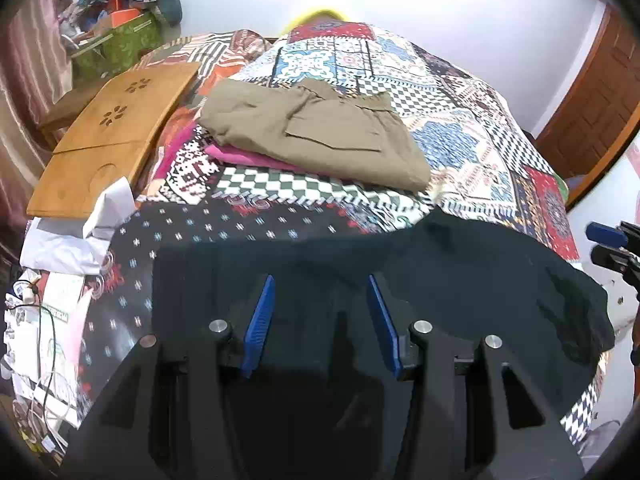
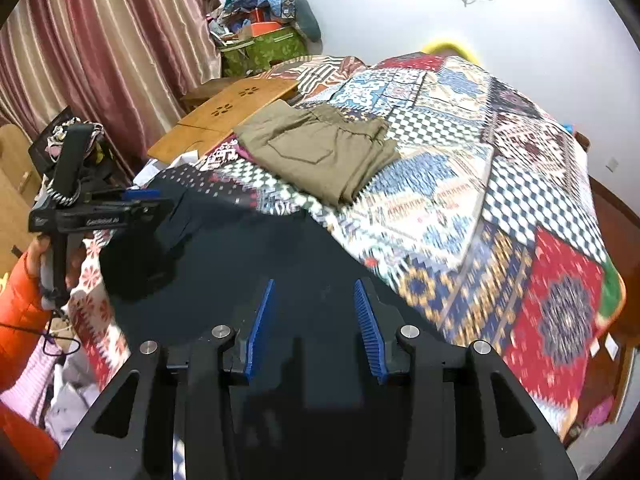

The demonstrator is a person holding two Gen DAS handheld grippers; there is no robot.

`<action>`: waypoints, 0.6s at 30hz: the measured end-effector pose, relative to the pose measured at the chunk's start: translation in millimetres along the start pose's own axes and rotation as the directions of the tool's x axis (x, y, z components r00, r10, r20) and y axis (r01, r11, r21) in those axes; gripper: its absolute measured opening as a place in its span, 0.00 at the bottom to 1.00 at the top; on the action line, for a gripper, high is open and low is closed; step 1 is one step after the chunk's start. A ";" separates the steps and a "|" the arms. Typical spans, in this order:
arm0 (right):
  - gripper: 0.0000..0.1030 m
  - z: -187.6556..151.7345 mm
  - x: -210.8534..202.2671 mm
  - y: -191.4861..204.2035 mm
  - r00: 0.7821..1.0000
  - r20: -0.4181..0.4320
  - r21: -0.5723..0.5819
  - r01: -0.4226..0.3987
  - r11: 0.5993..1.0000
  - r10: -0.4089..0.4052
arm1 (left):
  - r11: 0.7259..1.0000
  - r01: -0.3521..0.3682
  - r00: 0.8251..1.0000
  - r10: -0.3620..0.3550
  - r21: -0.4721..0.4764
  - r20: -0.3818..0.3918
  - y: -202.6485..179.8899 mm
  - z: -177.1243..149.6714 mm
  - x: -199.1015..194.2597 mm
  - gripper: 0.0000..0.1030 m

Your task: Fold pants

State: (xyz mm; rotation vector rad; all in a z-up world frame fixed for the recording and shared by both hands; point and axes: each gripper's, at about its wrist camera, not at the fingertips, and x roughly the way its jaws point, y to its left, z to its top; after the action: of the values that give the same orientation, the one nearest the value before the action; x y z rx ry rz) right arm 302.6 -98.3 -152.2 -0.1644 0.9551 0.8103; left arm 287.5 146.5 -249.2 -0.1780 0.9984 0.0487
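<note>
Dark navy pants (image 1: 460, 280) lie spread on the near part of the patchwork bedspread (image 1: 460, 148); they also show in the right wrist view (image 2: 280, 248). My left gripper (image 1: 322, 280) is open, just above the pants with nothing between its blue pads. It also shows in the right wrist view (image 2: 146, 200), over the pants' left edge. My right gripper (image 2: 314, 284) is open and empty above the pants' right part; its tips show at the far right of the left wrist view (image 1: 608, 244). Folded olive pants (image 1: 320, 132) lie farther back on a folded pink garment (image 1: 240, 156).
A wooden lap tray (image 1: 108, 136) lies at the bed's left side. White papers (image 1: 84, 232) and cables sit at the near left. A green box (image 2: 268, 50) of clutter stands by the striped curtain (image 2: 100, 48). The bed's right edge (image 2: 616, 288) drops off by a wooden door frame.
</note>
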 end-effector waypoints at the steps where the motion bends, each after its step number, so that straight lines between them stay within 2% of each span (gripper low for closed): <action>1: 0.37 5.3 7.5 -0.7 1.000 -0.004 0.000 -0.009 1.000 0.009 | 1.000 -0.003 1.000 0.003 -0.003 0.001 2.4 2.9 2.7 0.46; 5: 0.37 25.2 44.9 -1.5 0.996 -0.037 0.011 -0.082 0.997 0.082 | 1.000 -0.010 1.000 0.010 -0.004 -0.003 12.1 12.0 14.8 0.46; 9: 0.37 40.4 89.8 -2.8 0.986 -0.109 0.018 -0.124 0.992 0.125 | 1.000 -0.020 1.000 0.020 0.009 -0.005 17.7 13.5 23.3 0.46; 14: 0.37 45.4 129.1 -12.4 0.960 -0.212 0.061 -0.174 0.983 0.183 | 0.999 -0.042 0.999 0.042 0.021 0.001 21.6 12.8 28.4 0.46; 18: 0.37 39.4 145.2 -13.2 0.928 -0.289 0.078 -0.220 0.972 0.233 | 0.999 -0.046 0.999 0.046 0.011 -0.005 26.9 14.5 36.4 0.46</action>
State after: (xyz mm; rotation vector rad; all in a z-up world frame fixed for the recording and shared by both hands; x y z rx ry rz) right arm 383.4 -10.5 -244.9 -0.1408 1.2927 0.9947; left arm 316.0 174.0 -275.6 -0.1450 1.0077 0.0846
